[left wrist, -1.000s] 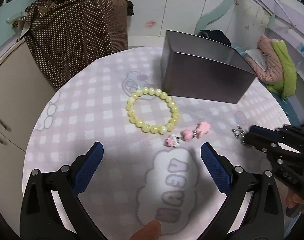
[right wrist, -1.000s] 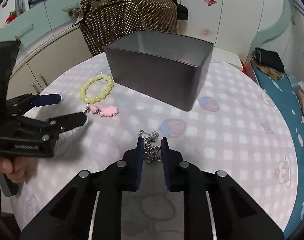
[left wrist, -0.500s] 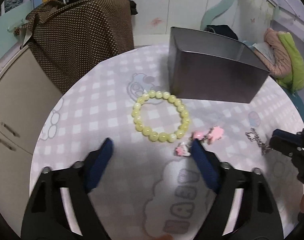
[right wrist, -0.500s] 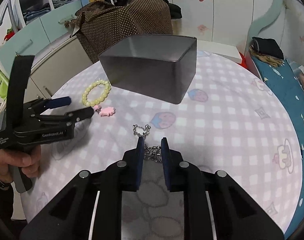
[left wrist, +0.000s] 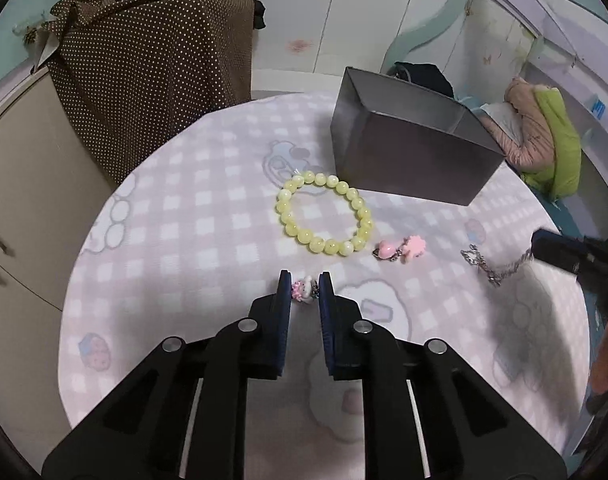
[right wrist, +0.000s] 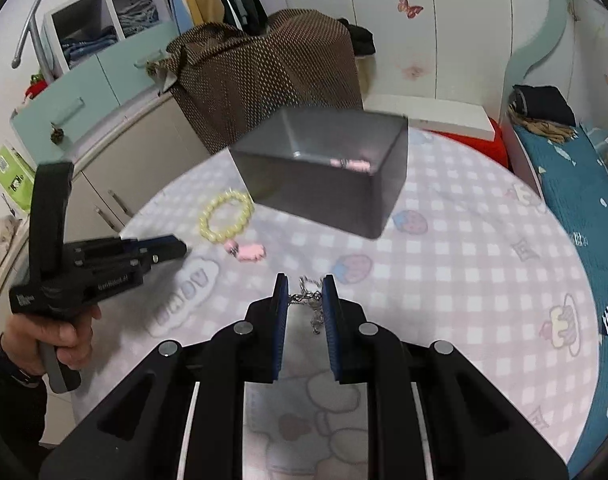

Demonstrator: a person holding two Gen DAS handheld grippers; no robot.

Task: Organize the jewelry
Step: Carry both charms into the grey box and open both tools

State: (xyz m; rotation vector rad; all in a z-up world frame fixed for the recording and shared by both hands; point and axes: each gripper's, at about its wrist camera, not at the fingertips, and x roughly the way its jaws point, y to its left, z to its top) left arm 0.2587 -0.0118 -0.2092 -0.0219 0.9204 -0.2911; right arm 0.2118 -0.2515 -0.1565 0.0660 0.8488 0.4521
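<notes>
My left gripper (left wrist: 305, 286) is shut on a small white-and-pink charm (left wrist: 305, 289) just above the tablecloth. My right gripper (right wrist: 305, 294) is shut on a silver chain (right wrist: 310, 300) and holds it lifted; the chain also shows hanging at the right of the left wrist view (left wrist: 488, 266). A yellow bead bracelet (left wrist: 324, 212) lies in front of the open grey metal box (left wrist: 412, 152). A pink charm pair (left wrist: 402, 249) lies right of the bracelet. Something pink shows inside the box (right wrist: 356, 164).
The round table has a pink checked cloth (left wrist: 184, 220). A brown dotted bag (left wrist: 152, 60) stands behind it at the left on a cabinet. A bed with blue bedding (right wrist: 576, 184) lies to the right.
My left gripper went from wide open to shut on the white-and-pink charm. My right gripper rose with the chain toward the box.
</notes>
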